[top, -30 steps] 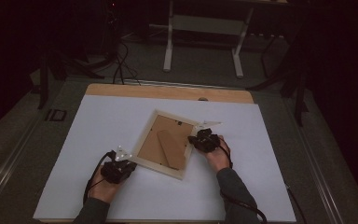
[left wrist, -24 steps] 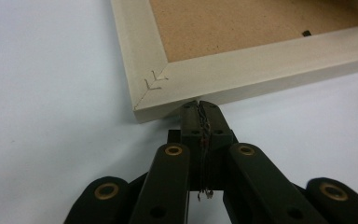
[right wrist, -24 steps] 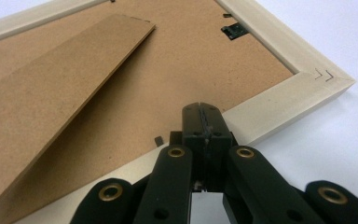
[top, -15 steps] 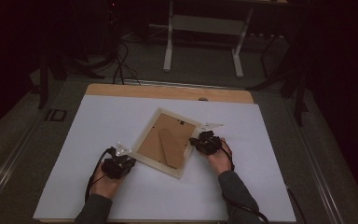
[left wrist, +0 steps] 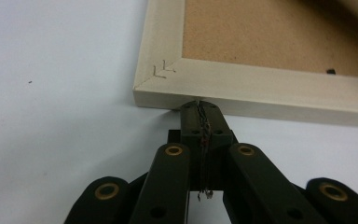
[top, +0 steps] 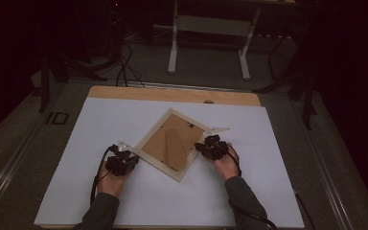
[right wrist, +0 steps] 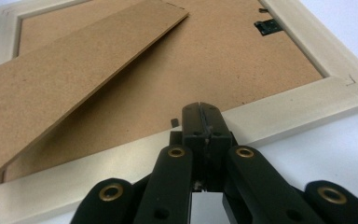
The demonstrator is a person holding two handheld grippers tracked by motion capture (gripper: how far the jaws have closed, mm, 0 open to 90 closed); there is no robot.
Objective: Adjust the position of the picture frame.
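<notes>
Here I have the picture frame [top: 174, 144] lying face down at the centre of the table [top: 278, 201], turned like a diamond. My left gripper [left wrist: 200, 108] and right gripper [right wrist: 202, 112] press closed, empty fingers against its lower-left and right edges.

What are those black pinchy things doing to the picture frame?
A person holds a claw in each hand and works on a pale wooden picture frame lying face down on the white table. The left claw is shut, with its tip at the frame's outer edge near a corner. The right claw is shut too, resting over the opposite side's wooden rail, next to a small black clip. The brown stand flap on the frame's backing board is lifted a little.
</notes>
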